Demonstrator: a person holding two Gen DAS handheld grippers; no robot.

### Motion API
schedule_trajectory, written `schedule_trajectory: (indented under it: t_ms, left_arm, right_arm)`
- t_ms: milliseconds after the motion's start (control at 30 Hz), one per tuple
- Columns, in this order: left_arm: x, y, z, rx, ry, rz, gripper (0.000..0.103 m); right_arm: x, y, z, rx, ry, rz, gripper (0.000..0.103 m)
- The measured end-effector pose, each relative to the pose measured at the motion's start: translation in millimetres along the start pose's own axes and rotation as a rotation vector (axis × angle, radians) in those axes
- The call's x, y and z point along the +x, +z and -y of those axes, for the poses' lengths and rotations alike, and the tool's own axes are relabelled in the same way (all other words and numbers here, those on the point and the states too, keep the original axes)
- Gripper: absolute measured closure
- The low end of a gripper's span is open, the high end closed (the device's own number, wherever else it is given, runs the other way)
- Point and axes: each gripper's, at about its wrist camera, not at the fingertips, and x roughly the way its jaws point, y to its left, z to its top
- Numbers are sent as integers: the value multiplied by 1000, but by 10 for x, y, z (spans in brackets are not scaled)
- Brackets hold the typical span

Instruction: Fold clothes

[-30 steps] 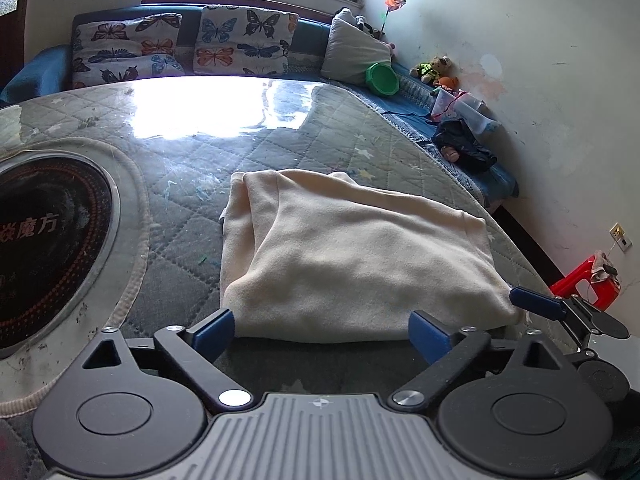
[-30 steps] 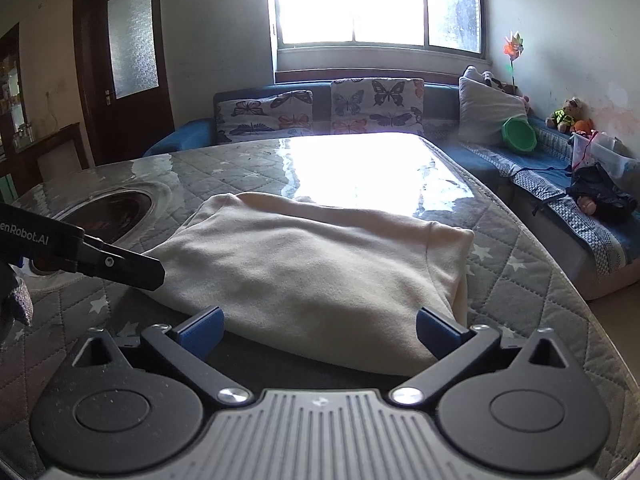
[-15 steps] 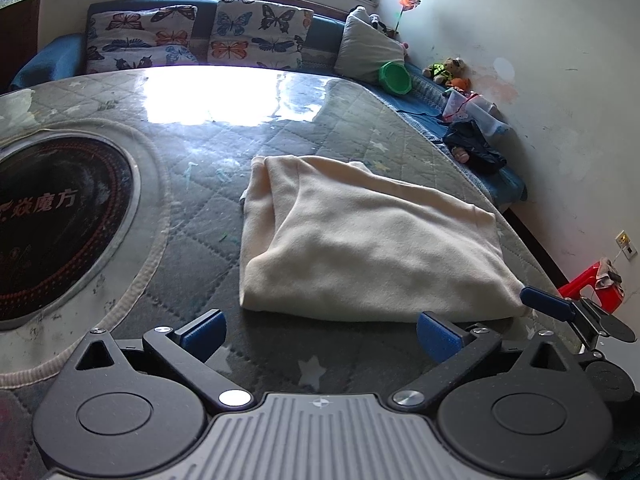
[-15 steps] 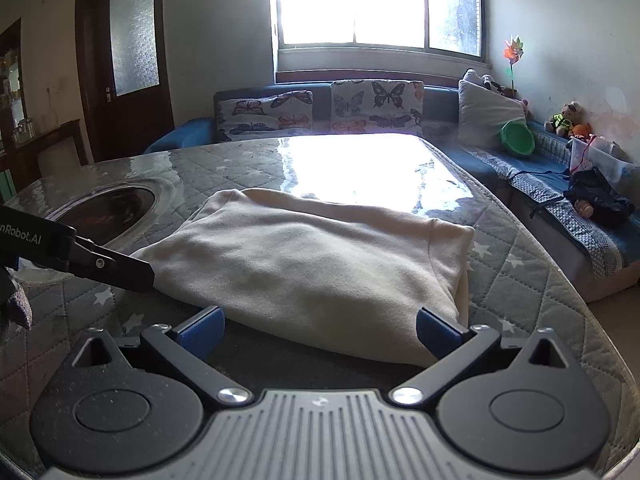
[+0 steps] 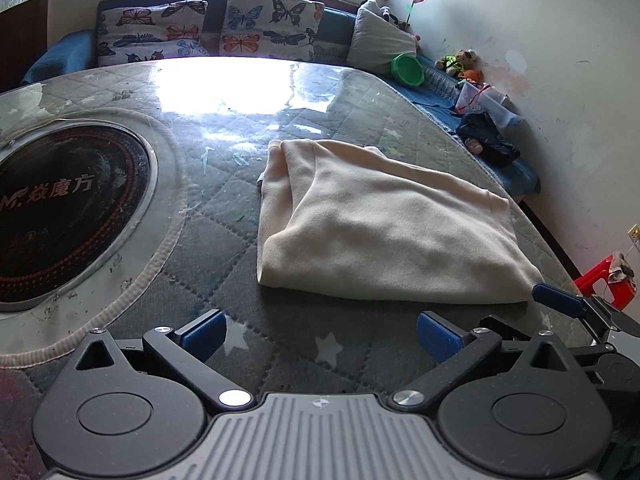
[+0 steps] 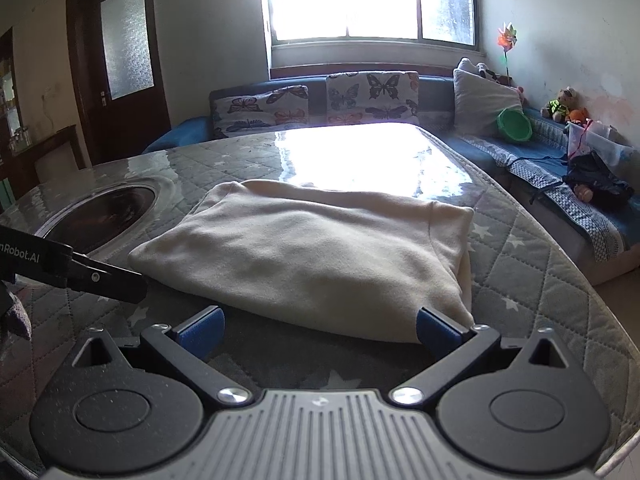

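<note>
A folded cream fleece garment [image 5: 384,236] lies flat on the grey quilted worktop [image 5: 224,184], right of a round black inset plate [image 5: 60,208]. Left gripper [image 5: 320,334] and right gripper [image 6: 320,330] hover near it, blue-padded fingers [image 6: 202,330] wide apart, holding nothing.

- Garment [image 5: 384,232]: one, cream, folded, on the table [image 5: 224,280].
- Grippers: two, left [image 5: 320,330] and right [image 6: 320,326].
- Round inset panel [image 5: 60,208] in the table: one.
- Butterfly cushions: two [image 6: 260,110] [image 6: 372,96].
- Grey pillow [image 6: 486,98]: one.
- Green bowl [image 6: 514,124]: one.
- Pinwheel [image 6: 505,42]: one.
- Red stool [image 5: 606,280]: one.
- Door [image 6: 120,64]: one.
</note>
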Motion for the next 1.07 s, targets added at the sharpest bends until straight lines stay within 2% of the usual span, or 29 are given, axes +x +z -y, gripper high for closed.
schedule_trajectory:
  t_ms: [233, 733, 1067]
  left_arm:
    - [-12, -49, 51, 16, 28, -11, 0]
    - [-120, -176, 116, 35, 66, 4, 0]
    - [-199, -261, 147, 32, 65, 11, 0]
  right_arm:
    - [-1, -24, -1, 14, -41, -29, 0]
    - [-135, -53, -61, 26, -76, -9, 0]
    - [-232, -79, -105, 29, -88, 8, 0]
